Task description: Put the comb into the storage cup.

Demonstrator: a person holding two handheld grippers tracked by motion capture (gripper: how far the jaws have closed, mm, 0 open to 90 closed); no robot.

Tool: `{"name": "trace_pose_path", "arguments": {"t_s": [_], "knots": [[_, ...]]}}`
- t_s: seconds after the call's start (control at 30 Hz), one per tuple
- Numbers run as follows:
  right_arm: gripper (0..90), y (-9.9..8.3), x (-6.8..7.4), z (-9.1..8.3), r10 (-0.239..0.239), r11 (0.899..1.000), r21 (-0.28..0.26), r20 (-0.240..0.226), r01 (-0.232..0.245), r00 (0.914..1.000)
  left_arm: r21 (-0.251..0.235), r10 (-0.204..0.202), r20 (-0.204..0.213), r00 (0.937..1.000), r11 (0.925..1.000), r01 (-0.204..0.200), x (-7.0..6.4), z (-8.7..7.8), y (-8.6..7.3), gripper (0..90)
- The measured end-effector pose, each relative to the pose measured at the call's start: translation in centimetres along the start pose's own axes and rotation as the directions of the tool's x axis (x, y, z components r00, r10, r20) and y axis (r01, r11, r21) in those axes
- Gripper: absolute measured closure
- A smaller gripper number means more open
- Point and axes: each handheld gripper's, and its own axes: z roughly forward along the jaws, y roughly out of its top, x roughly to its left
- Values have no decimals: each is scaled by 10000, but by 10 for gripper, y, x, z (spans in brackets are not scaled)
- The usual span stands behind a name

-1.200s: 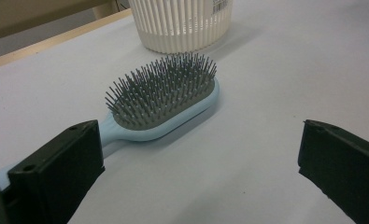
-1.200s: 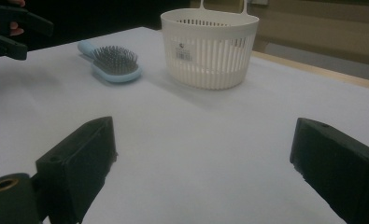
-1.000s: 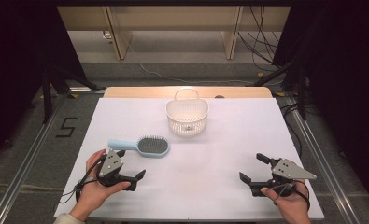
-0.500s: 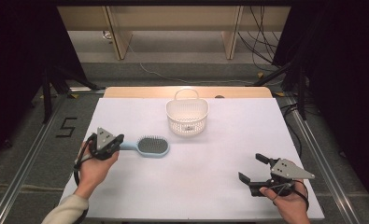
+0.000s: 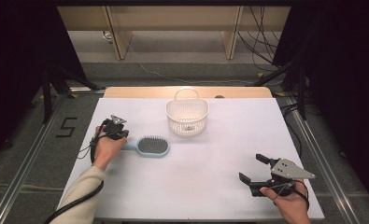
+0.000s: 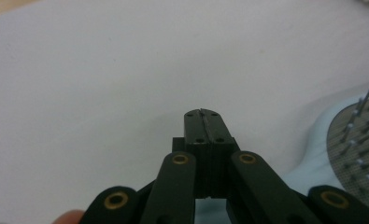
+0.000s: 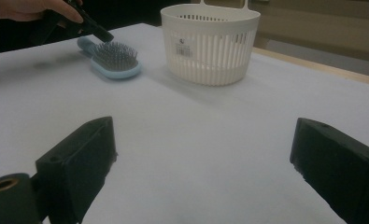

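A light blue hairbrush (image 5: 150, 145) lies bristles up on the white table (image 5: 219, 154), left of centre, with its handle (image 5: 128, 145) pointing left. My left gripper (image 5: 121, 136) hovers at that handle, its jaws pressed flat together with nothing between them. In the left gripper view the shut gripper (image 6: 203, 115) points at bare table, and the brush head (image 6: 355, 144) is at the right. A white slatted basket (image 5: 187, 117) stands upright behind the brush. My right gripper (image 5: 251, 167) rests open near the front right. In the right gripper view the wide-apart gripper (image 7: 205, 156) faces the basket (image 7: 209, 44) and the brush (image 7: 112, 60).
The table's wooden far edge (image 5: 187, 92) runs behind the basket. Metal frame rails (image 5: 322, 154) flank the table on both sides. Cables trail from each gripper. The basket holds nothing that I can see.
My left gripper has moved away from the person, from the front left of the table up to the brush handle. The right gripper, brush and basket have stayed put.
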Motion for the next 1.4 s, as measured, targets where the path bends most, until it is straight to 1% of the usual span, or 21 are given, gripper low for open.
{"name": "trace_pose_path", "arguments": {"t_s": [0.03, 0.1, 0.27, 0.43, 0.47, 0.53, 0.6, 0.77, 0.8, 1.0, 1.17, 1.3, 1.33, 1.4], "knots": [[76, 0, 0, 0, 22, 10000, 2, -3, -22, 10000, 83, -38, -8, 10000, 10000, 39, 0, 1, 0, 898], [76, 0, 0, 0, 12, 10000, 30, 3, -12, 10000, 288, 26, -172, 9998, 9996, -21, 1, 4, -1, 898], [76, 0, 0, 0, -2, 10000, 54, -4, 2, 10000, 492, 107, -293, 9995, 9987, -93, 3, 5, -1, 898], [76, 0, 0, 0, 21, 10000, 60, 3, -21, 10000, 643, 217, -269, 9994, 9977, -199, 1, 7, -2, 898], [76, 0, 0, 0, 18, 10000, 53, 17, -18, 10000, 678, 307, -252, 9992, 9973, -289, 0, 9, -3, 899], [76, 0, 0, 0, 17, 10000, 44, 9, -17, 10000, 687, 364, -273, 9990, 9970, -344, 0, 9, -2, 898], [76, 0, 0, 0, 19, 10000, 44, -2, -19, 10000, 653, 283, -232, 9993, 9975, -268, -1, 9, -2, 899], [76, -1, 0, 0, 20, 10000, 40, 28, -20, 10000, 734, 340, -321, 9989, 9968, -316, -2, 9, -2, 899], [76, -1, 0, 0, 14, 10000, 57, 26, -15, 10000, 795, 444, -374, 9983, 9960, -413, -3, 9, -1, 899], [76, -1, 0, 0, 31, 10000, 62, 39, -31, 10000, 1058, 671, -469, 9966, 9925, -619, -8, 7, 0, 900], [76, -1, 0, -1, 32, 10000, 66, 44, -32, 10000, 1208, 625, -405, 9972, 9910, -572, -9, 5, 0, 900], [76, -1, 0, 0, 30, 10000, 58, 57, -30, 10000, 1377, 708, -348, 9969, 9883, -654, -10, 3, 0, 900], [76, -1, 0, -1, 32, 10000, 63, 54, -32, 10000, 1485, 720, -253, 9971, 9866, -674, -11, 1, -1, 900], [76, -1, 0, -1, 46, 10000, 63, 45, -47, 10000, 1546, 694, -189, 9974, 9858, -657, -12, -1, -2, 900]]}}
